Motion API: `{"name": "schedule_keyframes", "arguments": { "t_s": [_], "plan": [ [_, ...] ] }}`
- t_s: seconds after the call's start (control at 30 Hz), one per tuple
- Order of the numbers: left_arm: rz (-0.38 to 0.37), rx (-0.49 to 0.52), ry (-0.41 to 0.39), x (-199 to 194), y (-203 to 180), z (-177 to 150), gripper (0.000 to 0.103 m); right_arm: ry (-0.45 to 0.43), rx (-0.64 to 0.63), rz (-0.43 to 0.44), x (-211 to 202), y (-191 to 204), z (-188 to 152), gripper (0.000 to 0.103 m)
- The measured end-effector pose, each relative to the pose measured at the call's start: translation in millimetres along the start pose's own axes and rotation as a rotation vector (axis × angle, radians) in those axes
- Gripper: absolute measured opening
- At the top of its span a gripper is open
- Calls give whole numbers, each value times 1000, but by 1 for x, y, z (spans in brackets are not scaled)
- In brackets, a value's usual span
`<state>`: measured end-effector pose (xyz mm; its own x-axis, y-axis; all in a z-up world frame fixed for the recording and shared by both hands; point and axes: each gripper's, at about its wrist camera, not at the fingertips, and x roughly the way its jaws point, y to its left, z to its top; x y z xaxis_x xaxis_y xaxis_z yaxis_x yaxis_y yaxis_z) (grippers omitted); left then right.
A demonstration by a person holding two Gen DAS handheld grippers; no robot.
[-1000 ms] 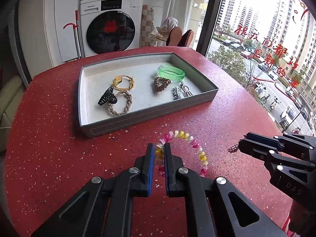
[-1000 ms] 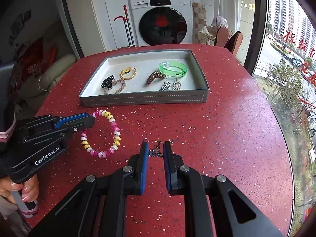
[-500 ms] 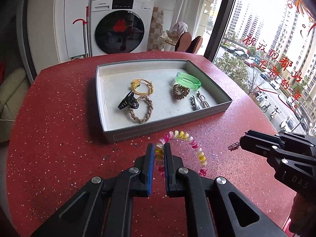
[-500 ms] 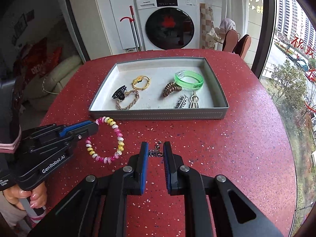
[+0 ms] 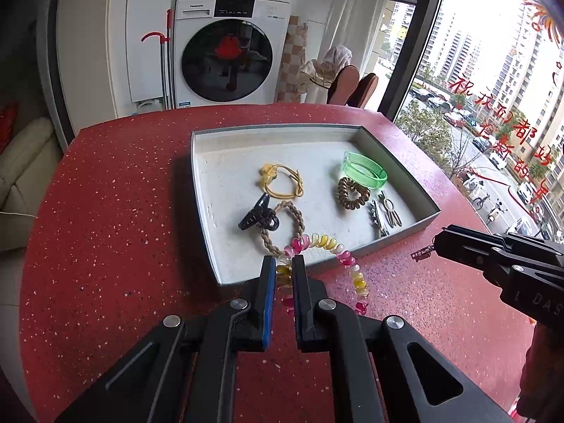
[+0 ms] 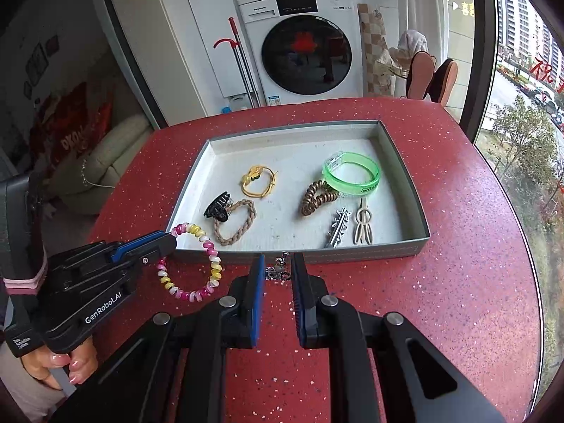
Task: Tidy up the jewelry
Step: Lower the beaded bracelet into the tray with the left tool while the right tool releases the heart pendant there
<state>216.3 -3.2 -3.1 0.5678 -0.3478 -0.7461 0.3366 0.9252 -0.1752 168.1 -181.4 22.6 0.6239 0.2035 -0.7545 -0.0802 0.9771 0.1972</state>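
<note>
We note the left hand-held gripper [image 5: 283,271] clamped on the pink-yellow spiral bracelet [image 5: 347,261], held above the near rim of the grey tray [image 5: 398,236]. The right hand-held gripper [image 6: 277,271] pinches a small silver charm [image 6: 278,270] just short of that rim. The tray sits on the red tabletop [image 6: 458,282] and holds 1 green bangle [image 6: 352,172], 3 hair ties and 3 clips.
</note>
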Motion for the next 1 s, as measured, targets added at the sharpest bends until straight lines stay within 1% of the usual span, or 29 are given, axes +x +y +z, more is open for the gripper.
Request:
{"name": "schedule_keyframes", "arguments": {
  "t_s": [0.17, 0.3, 0.5, 0.6, 0.77, 0.9, 1.0],
  "plan": [
    [19, -10, -22, 9, 7, 28, 27, 9, 28, 17, 13, -7, 20, 16],
    [57, -17, -37, 21, 12, 51, 27, 17, 58, 36, 29, -12, 33, 16],
    [106, -27, -22, 50, 18, 71, 27, 48, 79, 56, 62, -12, 44, 16],
    [137, -13, -8, 66, 18, 72, 27, 70, 75, 50, 79, -11, 47, 16],
    [161, -14, 24, 88, 21, 69, 27, 102, 72, 25, 103, -15, 45, 16],
    [183, 4, 36, 98, 20, 66, 27, 113, 81, -2, 111, -23, 44, 16],
    [186, 9, 42, 102, 19, 64, 27, 110, 100, -20, 112, -31, 45, 16]
  ]
}}
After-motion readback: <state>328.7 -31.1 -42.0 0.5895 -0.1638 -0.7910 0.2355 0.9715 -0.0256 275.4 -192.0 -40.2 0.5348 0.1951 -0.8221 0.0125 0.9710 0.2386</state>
